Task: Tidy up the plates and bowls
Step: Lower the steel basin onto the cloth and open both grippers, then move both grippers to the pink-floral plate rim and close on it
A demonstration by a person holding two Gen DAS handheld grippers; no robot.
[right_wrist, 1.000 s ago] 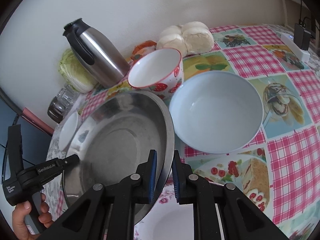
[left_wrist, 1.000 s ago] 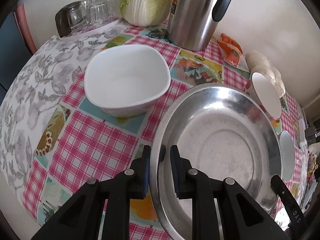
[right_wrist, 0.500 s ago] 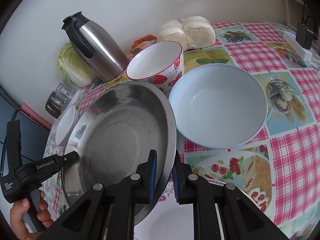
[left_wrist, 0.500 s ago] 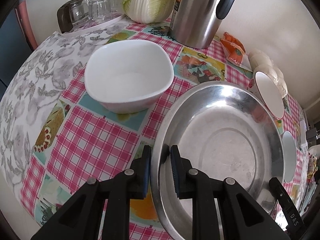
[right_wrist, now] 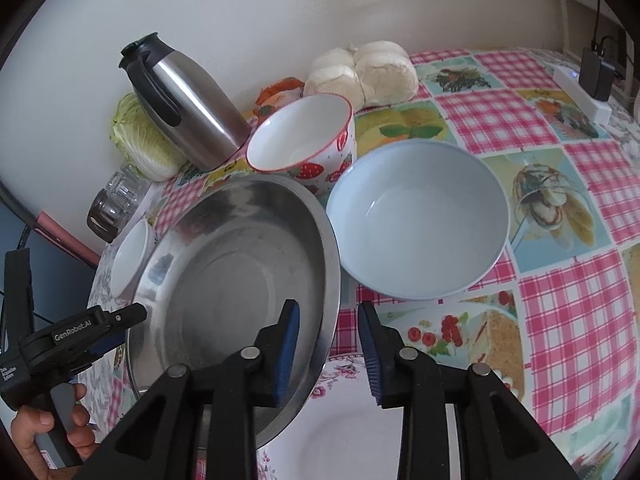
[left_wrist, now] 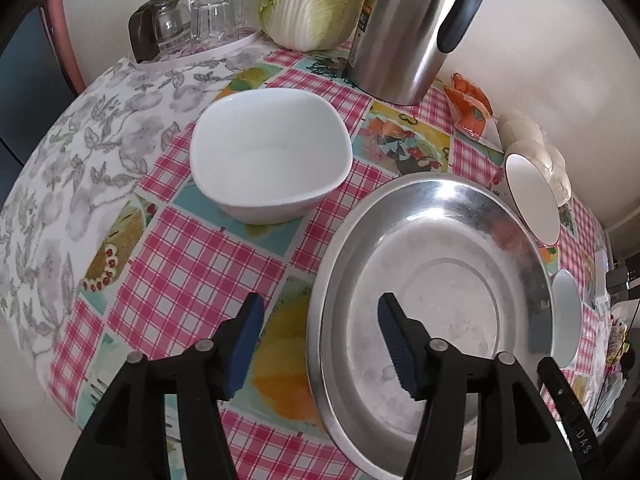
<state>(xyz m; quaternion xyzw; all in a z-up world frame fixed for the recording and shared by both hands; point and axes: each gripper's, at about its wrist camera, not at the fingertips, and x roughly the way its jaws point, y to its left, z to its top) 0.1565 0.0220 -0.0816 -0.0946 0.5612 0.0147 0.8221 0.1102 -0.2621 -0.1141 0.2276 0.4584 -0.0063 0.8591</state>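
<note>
A wide steel plate point(left_wrist: 436, 280) lies on the checked tablecloth, its near edge over a white floral plate point(right_wrist: 360, 420). My left gripper point(left_wrist: 320, 340) straddles its left rim with jaws opening and pads off the metal. My right gripper point(right_wrist: 330, 344) straddles the right rim point(right_wrist: 330, 280), also opening, with a gap on both sides. A white square bowl point(left_wrist: 272, 156) stands left of the steel plate. A strawberry bowl point(right_wrist: 300, 136) and a pale blue bowl point(right_wrist: 420, 220) stand behind and to its right. In the right wrist view the left gripper point(right_wrist: 124, 326) shows, held by a hand point(right_wrist: 52, 432).
Along the wall stand a steel thermos jug point(left_wrist: 404, 28), a cabbage point(left_wrist: 312, 0), upturned glasses on a tray point(left_wrist: 192, 20), an orange packet point(left_wrist: 472, 104) and bagged buns point(right_wrist: 360, 72). A white power strip with a plug point(right_wrist: 588, 88) lies far right.
Both grippers, shut on the steel plate's rim in the earlier frames, have spread their jaws and let it go. The plate lies about where it was.
</note>
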